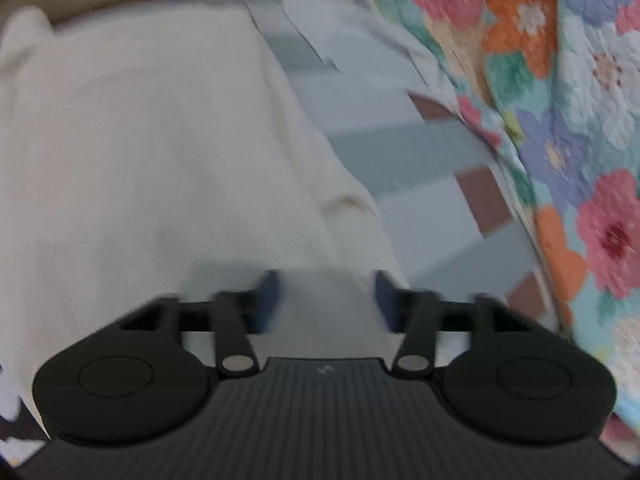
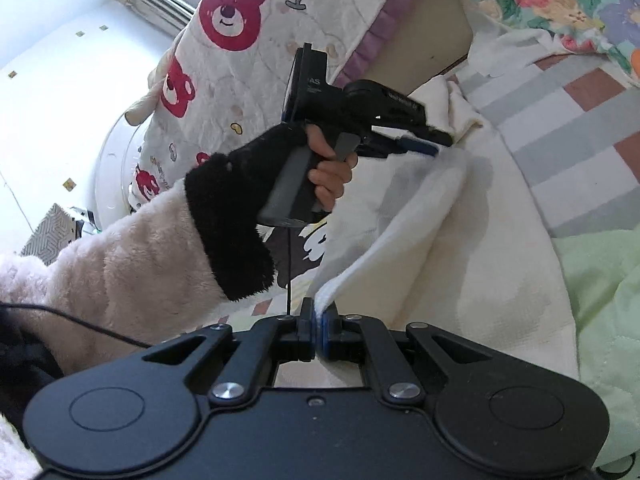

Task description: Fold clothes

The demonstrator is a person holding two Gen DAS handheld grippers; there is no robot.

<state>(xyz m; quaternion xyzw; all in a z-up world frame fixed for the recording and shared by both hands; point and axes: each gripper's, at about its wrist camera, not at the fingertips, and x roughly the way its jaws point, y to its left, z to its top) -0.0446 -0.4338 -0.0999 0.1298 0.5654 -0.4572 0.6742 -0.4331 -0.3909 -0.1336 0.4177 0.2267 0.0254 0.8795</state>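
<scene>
Cream garment (image 2: 448, 248): a cream-white knitted piece, lying spread on the bed over a checked sheet (image 2: 560, 128) of grey, white and brown squares. One edge is lifted off the bed into a raised fold running toward the near side.

Right gripper (image 2: 316, 330): jaws closed tight on that lifted edge; the cloth shows pinched between the blue pads, with a white ridge rising from them.

Left gripper (image 1: 326, 300): in the left wrist view its jaws stand apart, pointing steeply down at the cream garment (image 1: 160, 160), with cloth visible in the gap but no pad seen pressing on it. This view is blurred. In the right wrist view the same left gripper (image 2: 430, 142) is over the far part of the garment, held by a hand (image 2: 332, 176) in a pink fleece sleeve (image 2: 132, 280) with a black fluffy cuff (image 2: 236, 220). Whether its tips touch the cloth cannot be told.

Surroundings: a floral quilt (image 1: 560, 120) in pink, orange and blue lies along the sheet's far side. A pale green quilted cover (image 2: 600, 320) lies at the garment's right edge. A bear-print cover (image 2: 248, 40) with a purple frill stands beyond the left gripper. A thin black cable (image 2: 80, 322) runs across the sleeve.
</scene>
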